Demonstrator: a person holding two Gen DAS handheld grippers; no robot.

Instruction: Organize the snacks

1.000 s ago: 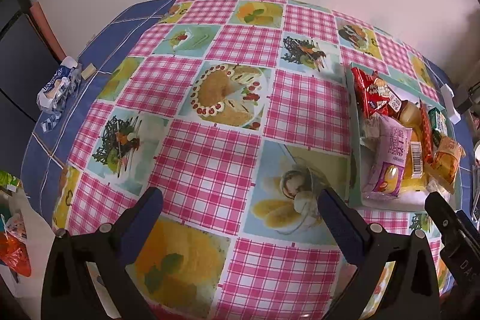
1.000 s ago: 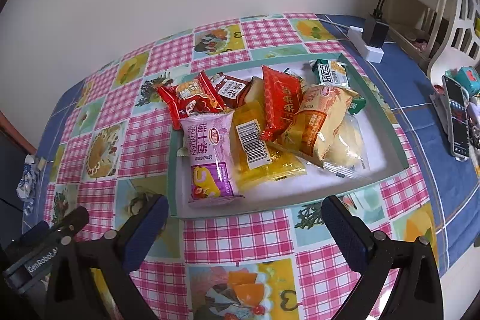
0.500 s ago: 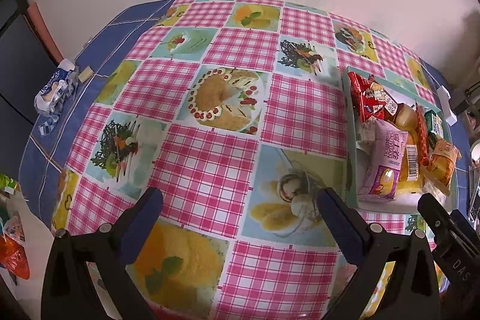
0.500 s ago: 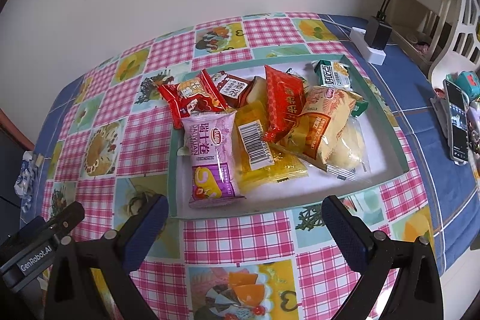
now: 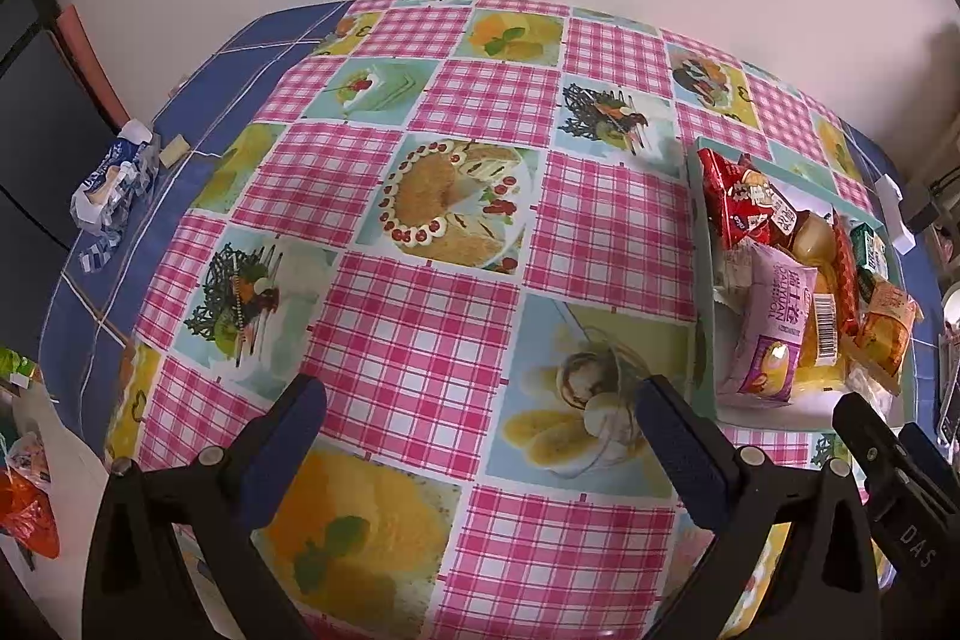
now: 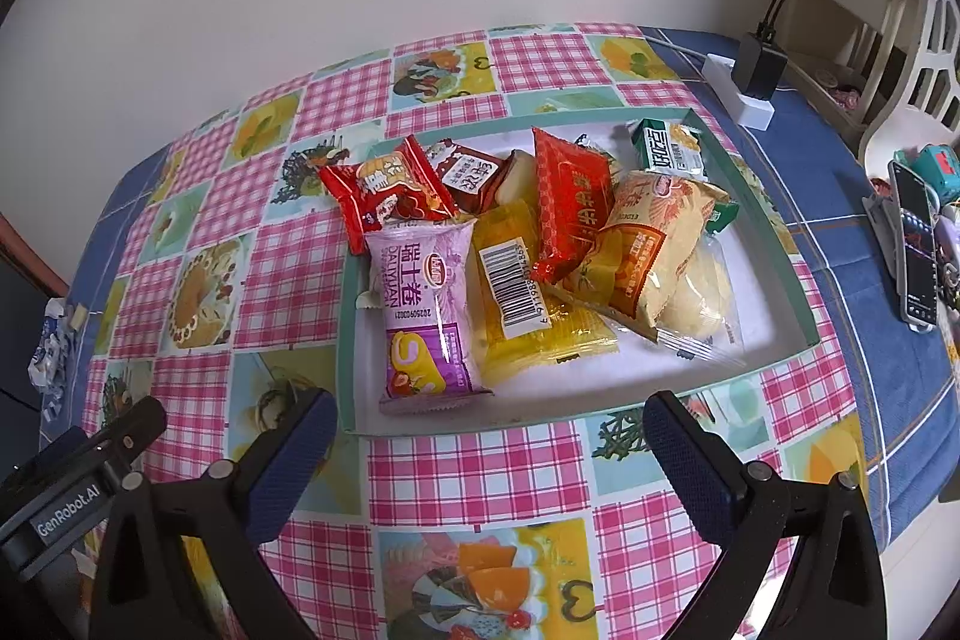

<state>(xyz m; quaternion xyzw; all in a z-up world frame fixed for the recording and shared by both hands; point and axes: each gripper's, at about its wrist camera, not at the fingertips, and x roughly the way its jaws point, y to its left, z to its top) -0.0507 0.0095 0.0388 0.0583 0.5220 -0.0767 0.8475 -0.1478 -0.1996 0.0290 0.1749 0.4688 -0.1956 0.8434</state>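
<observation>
Right wrist view: your right gripper (image 6: 483, 427) hangs over the near edge of the tablecloth (image 6: 480, 478), jaws spread wide w/ nothing between them. Just ahead sits the green-rimmed tray (image 6: 774, 244) w/ a white floor, snacks piled inside. Front left in the tray is the purple Daliyuan roll pack (image 6: 423, 316), lying lengthwise. Beside it on the right is the yellow pack (image 6: 540, 334), barcode label up. A red pack (image 6: 570, 205) leans across the yellow one's far end, and an orange-and-cream pack (image 6: 645, 244) overlaps it further right. Under that lies a clear-wrapped pale bun (image 6: 699, 292). At the far left corner a red wrapper (image 6: 384, 190) sticks out over the tray rim; a brown wrapper (image 6: 471, 175) lies next to it. A green-and-white pack (image 6: 669, 148) sits at the far right corner. Off the tray, a white power strip w/ a black plug (image 6: 753, 82) rests on the blue cloth, and a phone (image 6: 915, 247) lies near the right edge.

Left wrist view: your left gripper (image 5: 480, 427) is also wide open and empty, over bare tablecloth well left of the tray (image 5: 699, 280). The purple pack (image 5: 771, 334) shows at the tray's near end. A crumpled blue-and-white wrapper (image 5: 111, 187) lies at the far left table edge.
</observation>
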